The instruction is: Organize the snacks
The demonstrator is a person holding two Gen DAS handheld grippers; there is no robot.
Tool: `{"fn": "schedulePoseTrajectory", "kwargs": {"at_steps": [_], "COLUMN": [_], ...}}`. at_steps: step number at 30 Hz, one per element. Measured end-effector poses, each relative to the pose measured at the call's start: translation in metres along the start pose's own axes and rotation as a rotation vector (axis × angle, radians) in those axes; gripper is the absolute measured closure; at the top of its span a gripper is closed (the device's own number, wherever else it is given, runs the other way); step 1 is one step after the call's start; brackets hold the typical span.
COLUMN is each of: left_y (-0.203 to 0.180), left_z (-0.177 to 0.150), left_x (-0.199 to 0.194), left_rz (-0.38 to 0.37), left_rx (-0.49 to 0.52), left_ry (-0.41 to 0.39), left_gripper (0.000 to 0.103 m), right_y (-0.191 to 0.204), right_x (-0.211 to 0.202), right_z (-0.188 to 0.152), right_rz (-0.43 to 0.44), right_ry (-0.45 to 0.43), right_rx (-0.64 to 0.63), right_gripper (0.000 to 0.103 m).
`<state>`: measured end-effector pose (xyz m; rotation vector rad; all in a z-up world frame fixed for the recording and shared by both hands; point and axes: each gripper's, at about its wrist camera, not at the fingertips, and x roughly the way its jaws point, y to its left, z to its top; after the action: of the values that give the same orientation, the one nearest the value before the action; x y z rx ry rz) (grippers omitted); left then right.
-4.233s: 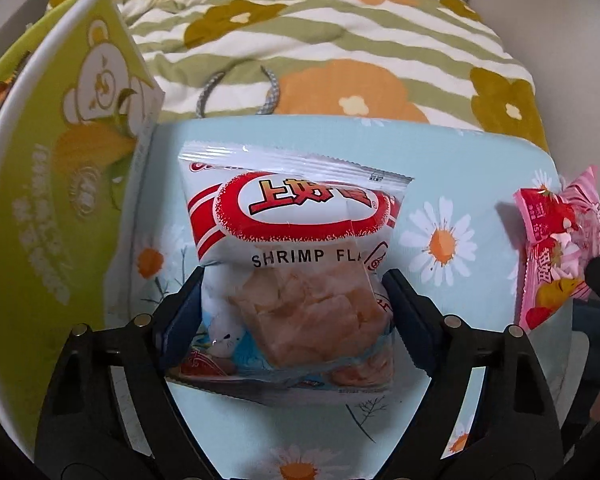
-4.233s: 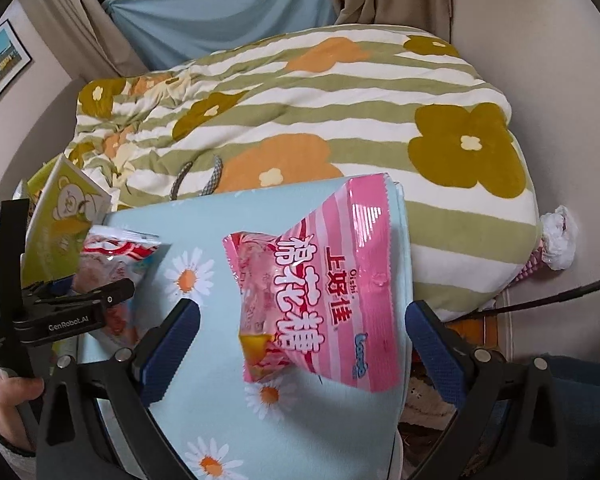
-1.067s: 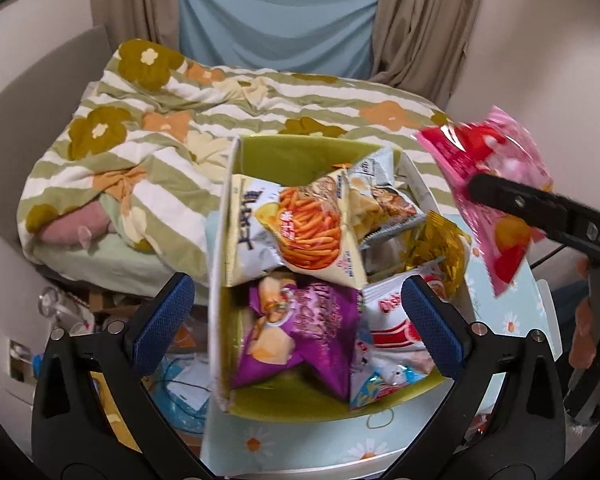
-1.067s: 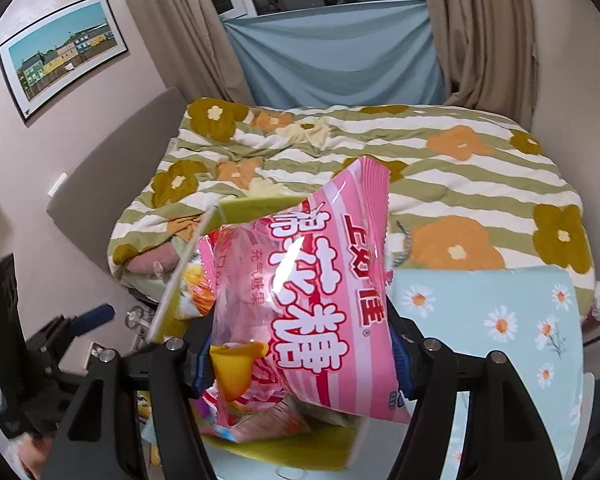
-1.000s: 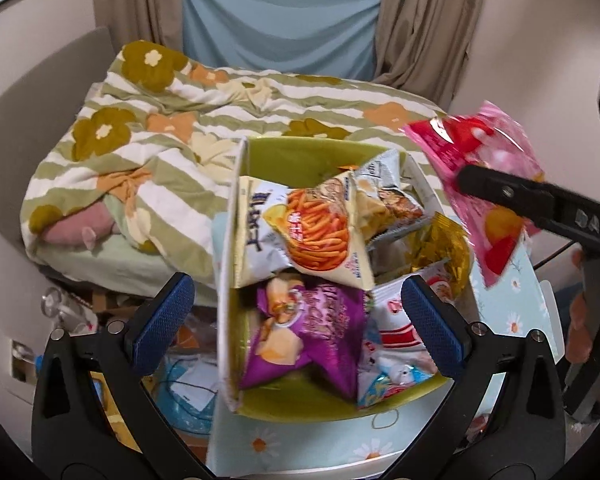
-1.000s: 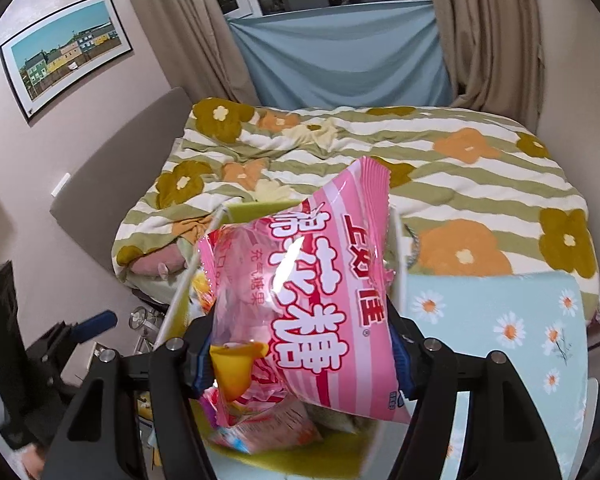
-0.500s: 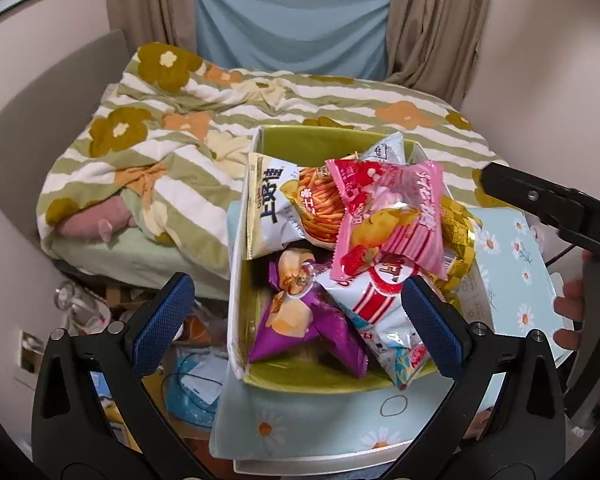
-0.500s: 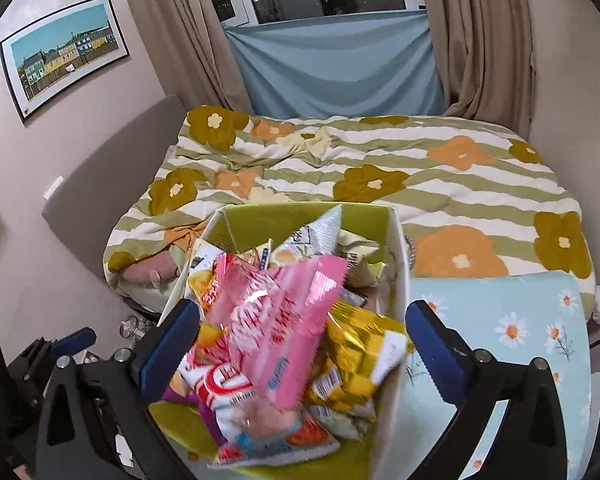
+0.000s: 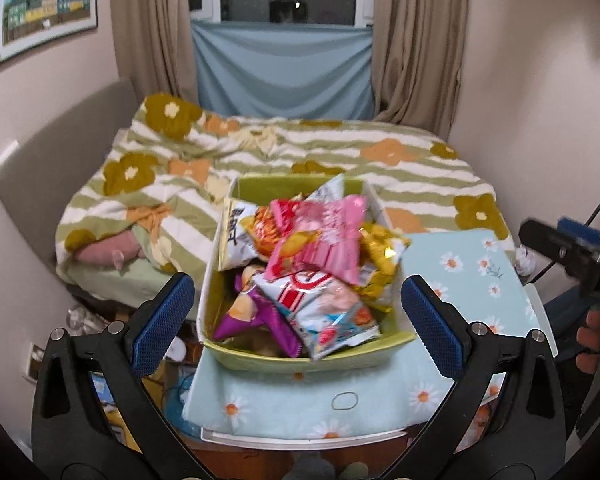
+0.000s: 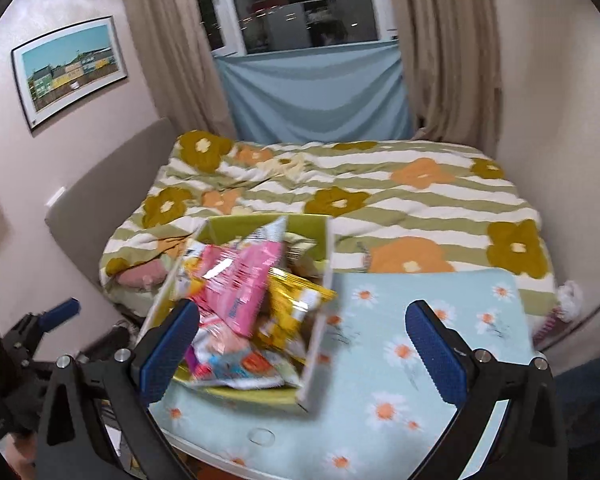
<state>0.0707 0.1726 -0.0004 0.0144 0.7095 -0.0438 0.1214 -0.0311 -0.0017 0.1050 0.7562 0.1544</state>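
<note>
A green box [image 9: 300,360] stands on the daisy-print table [image 9: 460,264], full of snack bags. A pink marshmallow bag [image 9: 324,236] lies on top, above a red-and-white shrimp bag [image 9: 324,300], a purple bag [image 9: 256,316] and a gold bag [image 9: 380,256]. My left gripper [image 9: 296,320] is open and empty, held back above the box. My right gripper [image 10: 300,344] is open and empty, over the table's near edge; the box [image 10: 316,344] and the pink bag [image 10: 240,280] show blurred there.
A bed with a floral striped quilt [image 9: 300,148] lies behind the table. A wall stands at the right. Clutter sits on the floor [image 9: 100,320] left of the table. A curtained window [image 9: 284,40] is at the back.
The right gripper has opened and dropped the pink bag on the pile in the box. Both grippers have since pulled back and up from the box.
</note>
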Motion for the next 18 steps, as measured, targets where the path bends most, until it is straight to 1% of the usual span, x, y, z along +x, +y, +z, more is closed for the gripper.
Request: {"fn": "schedulePoseTrajectory", "kwargs": {"at_steps": [2,6,9,13,18], "left_y": [-0.010,-0.026,-0.037,-0.045,-0.050], "left_z": [-0.002,-0.005,-0.010,-0.020,-0.027], "left_x": [-0.018,-0.044,-0.057,-0.069,-0.072], "left_rz": [0.004,-0.004,0.002,-0.018,-0.041], "left_rx": [0.008,0.028,0.045,0.046,0.045], "left_ry": [-0.047,-0.105,-0.119,-0.137,-0.125], "left_gripper": [0.000,0.000,0.000,0.000,0.000], "right_y": [-0.010,-0.025,-0.032,-0.039,-0.041], "right_x": [-0.015,-0.044,-0.063,-0.080,-0.085], "right_z": [-0.007,-0.021,-0.031,-0.043,-0.051], "right_rz": [-0.033,-0.110,-0.154,-0.177,-0.180], "right_ry": [-0.007,-0.041,-0.064,-0.086,-0.096], "right_rx": [0.007,-0.003,0.000,0.015,0.017], "right_gripper": [0.000,0.000,0.000,0.000,0.000]}}
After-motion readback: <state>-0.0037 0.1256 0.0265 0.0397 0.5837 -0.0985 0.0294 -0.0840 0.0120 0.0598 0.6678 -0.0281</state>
